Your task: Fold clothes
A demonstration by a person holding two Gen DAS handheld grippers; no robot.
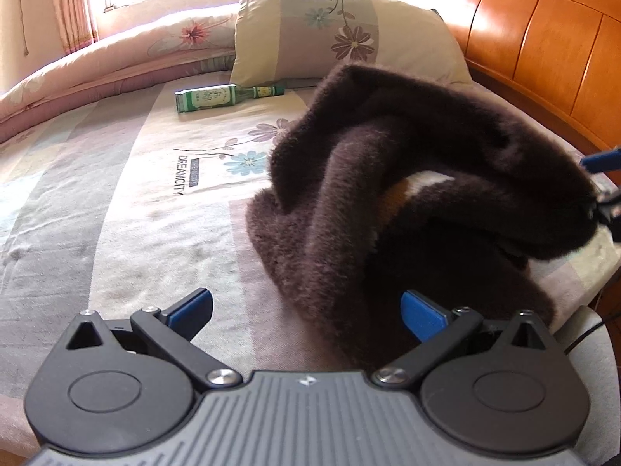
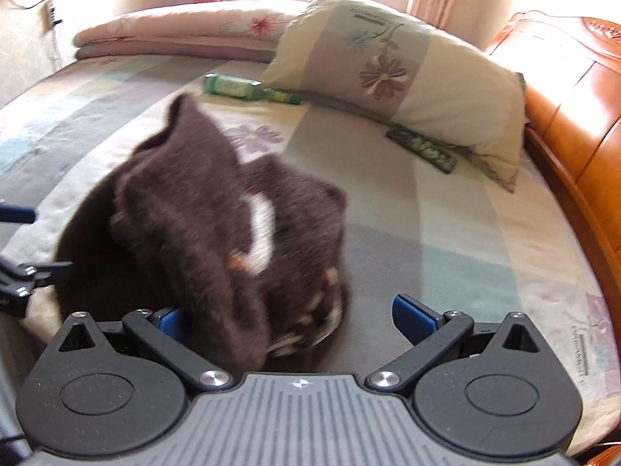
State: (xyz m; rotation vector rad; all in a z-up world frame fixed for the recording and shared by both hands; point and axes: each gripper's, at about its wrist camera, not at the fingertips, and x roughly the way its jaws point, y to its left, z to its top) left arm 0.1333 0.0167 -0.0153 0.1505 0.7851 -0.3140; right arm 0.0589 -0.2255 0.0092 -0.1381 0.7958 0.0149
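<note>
A dark brown fuzzy garment (image 1: 407,202) lies bunched in a heap on the bed sheet (image 1: 116,213), showing a white and orange patch (image 1: 423,180). My left gripper (image 1: 306,310) is open, low over the sheet, with the garment's near end reaching between its blue pads (image 1: 423,314). In the right wrist view the garment (image 2: 217,225) is blurred and hangs between the wide-apart fingers of my open right gripper (image 2: 293,316), covering its left pad. The right gripper (image 1: 601,180) shows at the garment's far right edge. The left gripper (image 2: 35,240) shows at the left border.
A green glass bottle (image 1: 229,97) lies on the sheet before a floral pillow (image 1: 341,31). A folded quilt (image 1: 116,50) runs along the far side under the window. A wooden headboard (image 1: 543,46) bounds the right. A dark green packet (image 2: 423,149) lies beside the pillow.
</note>
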